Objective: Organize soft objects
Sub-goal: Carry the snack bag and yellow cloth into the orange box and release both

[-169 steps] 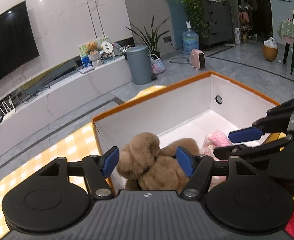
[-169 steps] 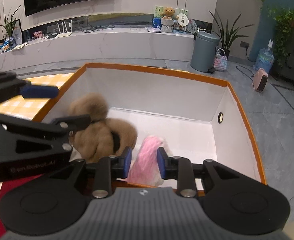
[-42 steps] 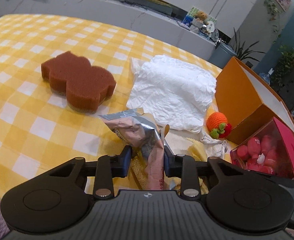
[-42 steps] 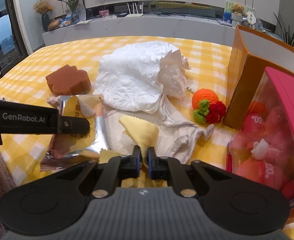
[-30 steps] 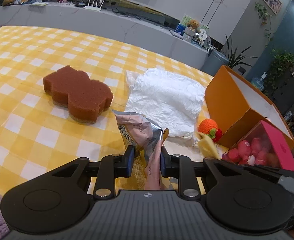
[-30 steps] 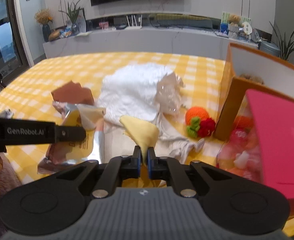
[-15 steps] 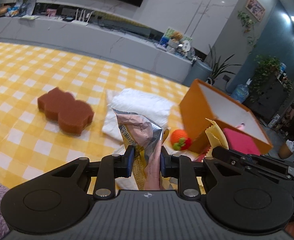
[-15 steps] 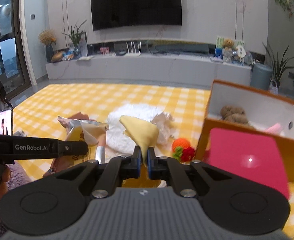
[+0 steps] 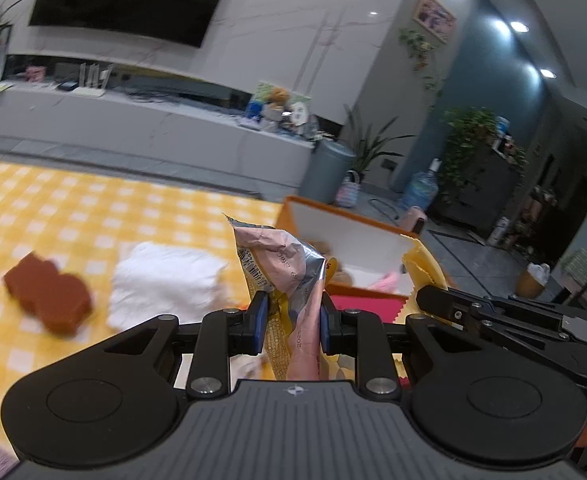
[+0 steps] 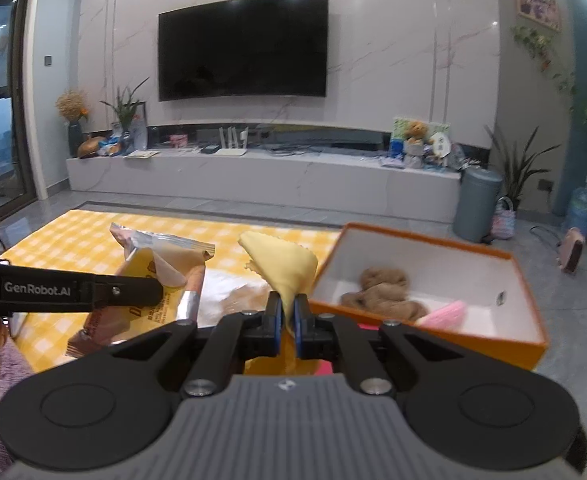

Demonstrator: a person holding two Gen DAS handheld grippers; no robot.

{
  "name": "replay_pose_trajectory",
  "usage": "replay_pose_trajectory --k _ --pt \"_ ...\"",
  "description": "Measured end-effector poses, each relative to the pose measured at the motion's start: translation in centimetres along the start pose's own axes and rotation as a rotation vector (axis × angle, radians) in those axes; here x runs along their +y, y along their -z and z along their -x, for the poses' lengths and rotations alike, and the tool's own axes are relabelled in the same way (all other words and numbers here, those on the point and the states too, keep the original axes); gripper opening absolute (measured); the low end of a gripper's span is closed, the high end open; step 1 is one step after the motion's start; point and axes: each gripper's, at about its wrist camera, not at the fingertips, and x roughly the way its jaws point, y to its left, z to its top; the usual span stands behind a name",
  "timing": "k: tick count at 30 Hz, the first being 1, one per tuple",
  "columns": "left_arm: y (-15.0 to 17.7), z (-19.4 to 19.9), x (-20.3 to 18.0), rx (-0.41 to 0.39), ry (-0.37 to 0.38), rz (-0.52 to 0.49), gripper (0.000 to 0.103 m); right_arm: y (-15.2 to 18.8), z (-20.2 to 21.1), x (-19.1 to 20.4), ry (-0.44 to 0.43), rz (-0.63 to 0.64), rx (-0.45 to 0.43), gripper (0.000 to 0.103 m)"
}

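The left gripper (image 9: pixel 292 322) pinches a foil snack pack (image 9: pixel 283 268) between its blue pads; the pack stands nearly upright, long axis vertical, crimped top edge uppermost and leaning a little left. The right gripper (image 10: pixel 288 322) is clamped tight on a yellow cloth (image 10: pixel 283 266), which rises from the pads as a folded triangle, widest at the top, its zigzag edge to the left. Both things hang in the air above the yellow checked cloth (image 9: pixel 73 216) covering the table.

Below lie a brown sponge (image 9: pixel 47 300) at the left and a white sheet (image 9: pixel 165 284) just right of it, apart. The orange box (image 10: pixel 433 280) sits at the table's right end, open upward, with a brown plush (image 10: pixel 385 290) and something pink (image 10: pixel 443 314) against its near wall; much of its white floor is bare. A pink-red lid (image 9: pixel 363 306) shows just before the box.

Beyond are grey floor, a long white TV bench (image 10: pixel 261 178), a dark TV (image 10: pixel 243 46) and a grey bin (image 10: pixel 475 204).
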Motion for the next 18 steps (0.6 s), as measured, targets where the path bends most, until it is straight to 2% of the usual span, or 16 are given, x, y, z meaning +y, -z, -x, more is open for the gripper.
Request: replay_pose_trajectory --k 10,18 --pt "-2.7 -5.2 -4.0 0.023 0.093 -0.071 0.028 -2.3 0.1 -5.2 0.090 0.002 -0.039 0.004" --pt "-4.3 -9.7 -5.0 0.035 0.125 -0.091 0.028 -3.9 -2.5 -9.3 0.163 0.009 -0.050 0.004"
